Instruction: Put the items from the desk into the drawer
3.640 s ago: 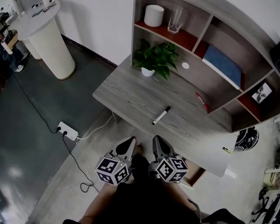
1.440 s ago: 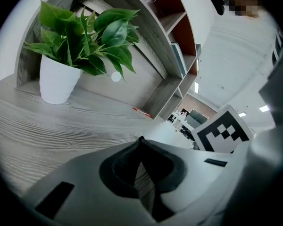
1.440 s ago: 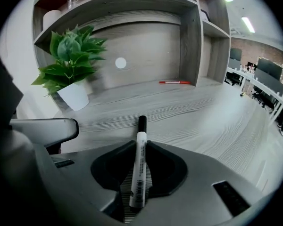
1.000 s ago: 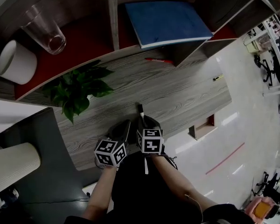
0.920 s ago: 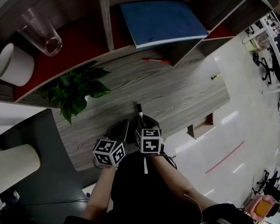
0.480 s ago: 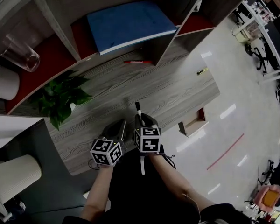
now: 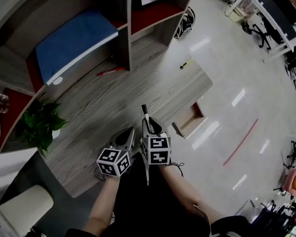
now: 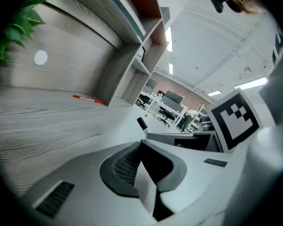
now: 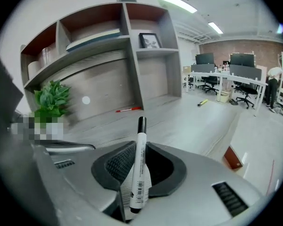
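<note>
The right gripper [image 7: 151, 126] has its fingers closed on the black-and-white marker [image 7: 145, 113], part-way open as the barrel's width sets them. In the right gripper view the marker [image 9: 139, 159] stands between the ribbed pads with its black cap end reaching well past the fingertips. It hangs above the near edge of the counter [image 7: 138, 90]. The open drawer [image 7: 188, 123] shows below the counter's front edge, off to that gripper's right. The left gripper [image 7: 126, 138] sits just beside it, fingers pressed together with nothing between them. The likeliest trouble is the grip itself: a smooth round barrel pinched near its lower end, with most of its length free, can pivot or slide between the pads if the hand swings or tips quickly. The drawer looks only partly pulled out, so the projecting cap could catch the counter edge on the way down. A release made too soon or too high could send the marker bouncing to the floor. The two grippers travel close together, so a knock from the left one could also jar the marker loose. A red pen [image 7: 109, 71] and a small yellow item [image 7: 186, 63] lie on the counter, not yet put away.
</note>
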Tool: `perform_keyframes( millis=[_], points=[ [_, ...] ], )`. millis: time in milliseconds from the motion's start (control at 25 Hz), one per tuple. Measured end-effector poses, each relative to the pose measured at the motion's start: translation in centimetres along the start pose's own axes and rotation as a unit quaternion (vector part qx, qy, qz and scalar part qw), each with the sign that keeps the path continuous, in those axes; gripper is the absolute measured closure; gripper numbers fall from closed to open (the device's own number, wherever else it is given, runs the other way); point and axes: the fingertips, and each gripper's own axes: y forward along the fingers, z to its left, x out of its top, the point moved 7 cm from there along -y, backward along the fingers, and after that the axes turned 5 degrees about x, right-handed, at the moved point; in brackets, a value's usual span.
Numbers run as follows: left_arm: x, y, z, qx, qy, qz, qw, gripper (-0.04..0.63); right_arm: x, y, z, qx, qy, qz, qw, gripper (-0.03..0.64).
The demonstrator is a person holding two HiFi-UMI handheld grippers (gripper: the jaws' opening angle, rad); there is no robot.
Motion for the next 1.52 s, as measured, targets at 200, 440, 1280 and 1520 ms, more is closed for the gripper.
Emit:
perform_keyframes(
  millis=[200, 440, 1280, 1520],
  points=[
    [-0.3, 4.7, -2.9, -0.05, 0.026, 0.03, 0.998, 0.592, -0.6, -1.1, -5.6, -0.057, 0.035, -0.014, 0.998, 0.54],
    [-1.0, 8.2, -7.0, -0.091, 0.052, 0.058, 0.9928, 0.592, -1.9, -4.1, -10.8, -0.101, 0.076, -0.018, 0.992, 0.54],
    [-6.5, 18.8, -15.4, -0.12, 0.061, 0.123, 0.9831, 0.591, -9.1, -4.4, -24.5, -0.145, 0.146, 0.047, 0.978, 0.54],
    [-9.5, 19.4, -15.1, -0.099, 0.051, 0.143, 0.9835, 0.591, -11.5, -1.4, -26.7, -0.127, 0.168, 0.078, 0.975, 0.541]
  ],
)
